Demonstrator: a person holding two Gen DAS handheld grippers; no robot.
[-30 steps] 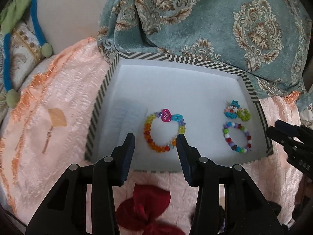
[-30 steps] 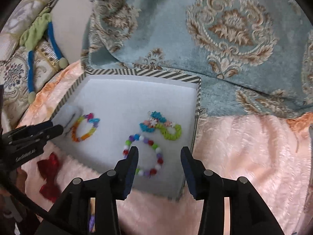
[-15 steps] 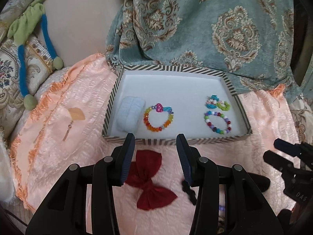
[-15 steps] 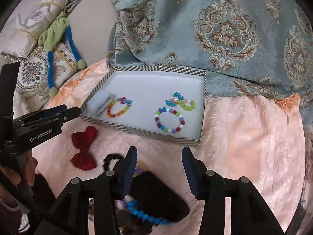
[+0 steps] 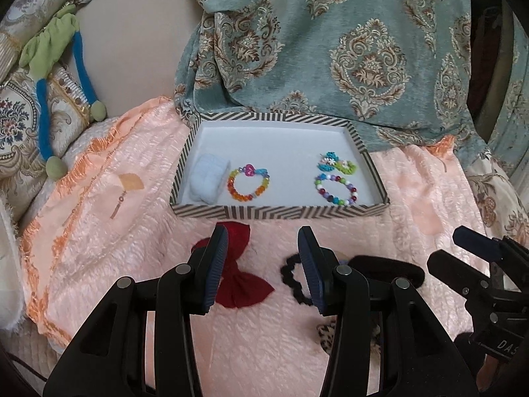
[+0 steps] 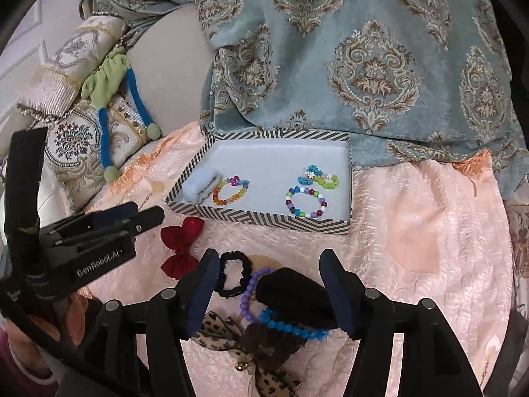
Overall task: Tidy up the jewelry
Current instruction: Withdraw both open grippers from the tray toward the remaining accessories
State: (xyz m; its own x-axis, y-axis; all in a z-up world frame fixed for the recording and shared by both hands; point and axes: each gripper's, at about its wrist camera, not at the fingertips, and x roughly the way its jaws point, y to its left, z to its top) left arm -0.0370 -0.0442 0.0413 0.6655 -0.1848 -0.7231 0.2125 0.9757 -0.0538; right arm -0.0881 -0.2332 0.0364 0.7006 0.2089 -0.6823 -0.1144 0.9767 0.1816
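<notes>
Both claws are open and hold nothing: the left gripper (image 5: 263,266) and the right gripper (image 6: 269,292), whose jaws just opened wider. The striped box (image 6: 264,220) sits at 12 o'clock. A black pad (image 6: 297,292) lies between the right jaws on the beads (image 6: 287,326).

Soft, even daylight, source perhaps upper left, faint shadows inside the striped tray (image 5: 277,213), no glare, sharp centres, strong fisheye bending, black vignetted corners, slightly soft edges.
</notes>
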